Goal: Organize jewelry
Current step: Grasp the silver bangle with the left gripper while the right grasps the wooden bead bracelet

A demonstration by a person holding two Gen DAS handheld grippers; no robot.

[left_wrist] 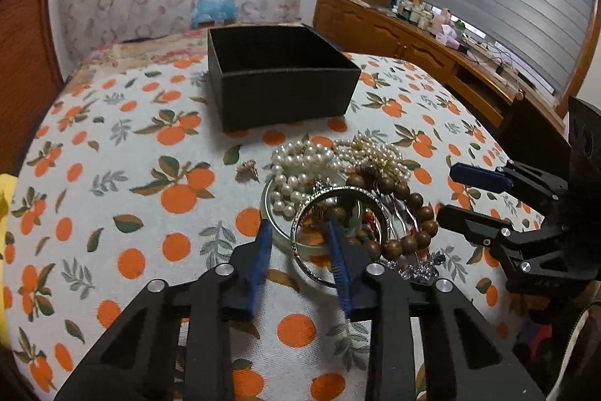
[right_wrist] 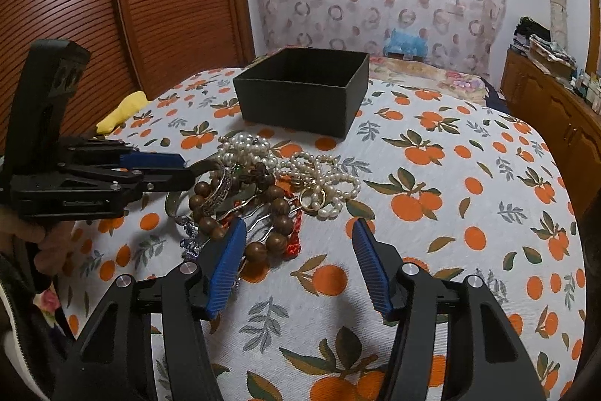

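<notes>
Plainly, both grippers hover at the jewelry pile (left_wrist: 338, 198) before the black box (left_wrist: 278, 74).
Only the left wrist view shows the left gripper (left_wrist: 300, 235) clenched on the silver bangle (left_wrist: 340, 232); the right gripper (right_wrist: 298, 237) stands released over bare tablecloth (right_wrist: 469, 213).

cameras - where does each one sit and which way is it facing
Left wrist: on the left gripper, looking down its fingers at the jewelry pile; right gripper at right.
Right wrist: on the right gripper, facing the same pile; left gripper and a hand at left.
Shared: pile, black box, orange-print tablecloth.
</notes>
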